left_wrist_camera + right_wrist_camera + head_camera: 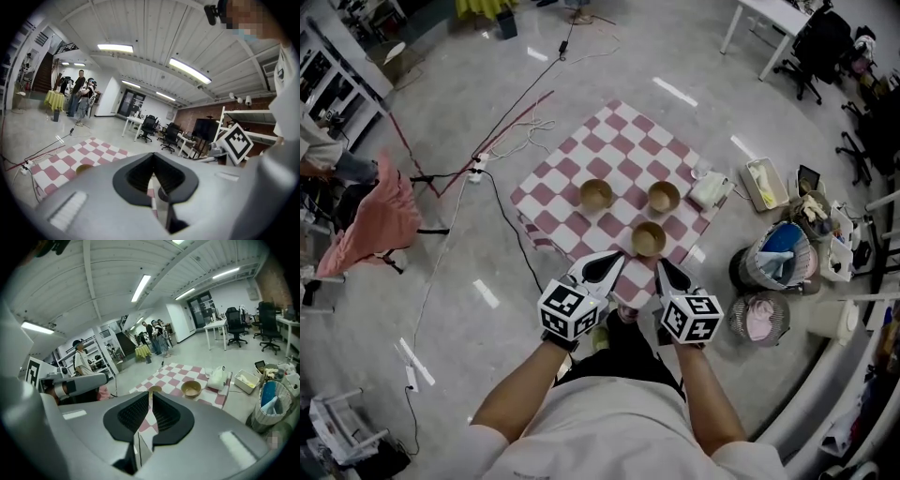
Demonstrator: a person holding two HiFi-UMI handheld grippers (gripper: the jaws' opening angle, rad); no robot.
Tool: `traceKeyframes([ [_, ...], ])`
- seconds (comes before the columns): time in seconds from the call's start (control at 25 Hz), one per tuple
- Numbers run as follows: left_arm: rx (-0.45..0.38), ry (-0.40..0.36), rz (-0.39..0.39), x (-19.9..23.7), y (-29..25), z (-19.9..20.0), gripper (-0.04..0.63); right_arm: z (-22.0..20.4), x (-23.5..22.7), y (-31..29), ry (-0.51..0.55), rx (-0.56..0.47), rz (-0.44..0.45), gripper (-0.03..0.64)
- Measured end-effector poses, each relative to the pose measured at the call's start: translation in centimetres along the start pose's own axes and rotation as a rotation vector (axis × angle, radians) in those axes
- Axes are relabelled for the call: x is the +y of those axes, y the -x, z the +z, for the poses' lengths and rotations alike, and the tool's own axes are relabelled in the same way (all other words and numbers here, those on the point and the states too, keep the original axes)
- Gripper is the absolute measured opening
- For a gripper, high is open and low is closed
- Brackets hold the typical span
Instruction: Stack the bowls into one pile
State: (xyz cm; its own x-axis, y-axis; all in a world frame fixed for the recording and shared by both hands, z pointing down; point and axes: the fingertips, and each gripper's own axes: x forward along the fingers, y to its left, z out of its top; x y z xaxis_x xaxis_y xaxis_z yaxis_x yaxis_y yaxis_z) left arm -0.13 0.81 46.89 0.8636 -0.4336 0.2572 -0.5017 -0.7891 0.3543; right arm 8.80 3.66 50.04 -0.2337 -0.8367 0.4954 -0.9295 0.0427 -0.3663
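- Bowls, three in all, sit apart from one another on the red-and-white checked bench (572, 169), each open side up and none inside another.
- Far to the left of the bench, a pink cloth (380, 220) hangs over a stand on the floor. Cables (502, 141) trail from there towards the bench's left corner.
- The left bowl (596, 194) stands near the middle of the bench.
- The left tongs (612, 261) are held over the bench's near edge, with their marker cube (572, 309) just behind. In the left gripper view the two jaws are pressed together to a thin slit with nothing between them.
- The near bowl (649, 239) sits close to the front edge, just ahead of both pairs of tips and between them.
- The right tongs (664, 270) are held beside the left ones, pointing the same way. In the right gripper view their jaws are also closed to a narrow slit and hold nothing.
- The right bowl (664, 197) stands level with the left bowl, with checked cloth showing between the two.
- A white bag (710, 189) lies on the bench's right corner, near the right bowl.
- On the floor to the right are a pale tray (763, 183) and a round basket (780, 255) with something blue in it.
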Motion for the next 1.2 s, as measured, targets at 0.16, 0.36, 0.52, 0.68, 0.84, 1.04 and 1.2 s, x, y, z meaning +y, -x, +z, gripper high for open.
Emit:
traceKeyframes([
  [0.16, 0.038, -0.01, -0.001, 1.8, -2.6, -0.9, 0.006, -1.1, -2.9, -2.8, -0.034, 0.044, -0.031, 0.017],
  [0.36, 0.094, -0.002, -0.007, 3.6, -5.8, -3.7, 0.006, -4.0, -7.2, -5.8, -0.083, 0.133, -0.081, 0.04],
  [0.52, 0.133, 0.01, 0.0, 5.1, -7.8, -5.7, 0.006, -6.1, -10.2, -8.1, -0.111, 0.196, -0.115, 0.041],
  [0.68, 0.173, 0.013, 0.007, 6.5, -9.6, -7.6, 0.006, -8.2, -12.4, -10.4, -0.132, 0.26, -0.133, 0.052],
  [0.84, 0.211, 0.028, 0.013, 7.6, -11.1, -9.4, 0.006, -10.3, -14.1, -12.2, -0.16, 0.312, -0.153, 0.053],
  [1.04, 0.244, 0.041, -0.002, 7.9, -12.8, -11.3, 0.006, -12.1, -16.1, -14.0, -0.204, 0.36, -0.174, 0.053],
  [1.2, 0.261, 0.048, -0.004, 8.3, -14.0, -12.2, 0.005, -13.4, -17.2, -15.2, -0.231, 0.396, -0.189, 0.054],
])
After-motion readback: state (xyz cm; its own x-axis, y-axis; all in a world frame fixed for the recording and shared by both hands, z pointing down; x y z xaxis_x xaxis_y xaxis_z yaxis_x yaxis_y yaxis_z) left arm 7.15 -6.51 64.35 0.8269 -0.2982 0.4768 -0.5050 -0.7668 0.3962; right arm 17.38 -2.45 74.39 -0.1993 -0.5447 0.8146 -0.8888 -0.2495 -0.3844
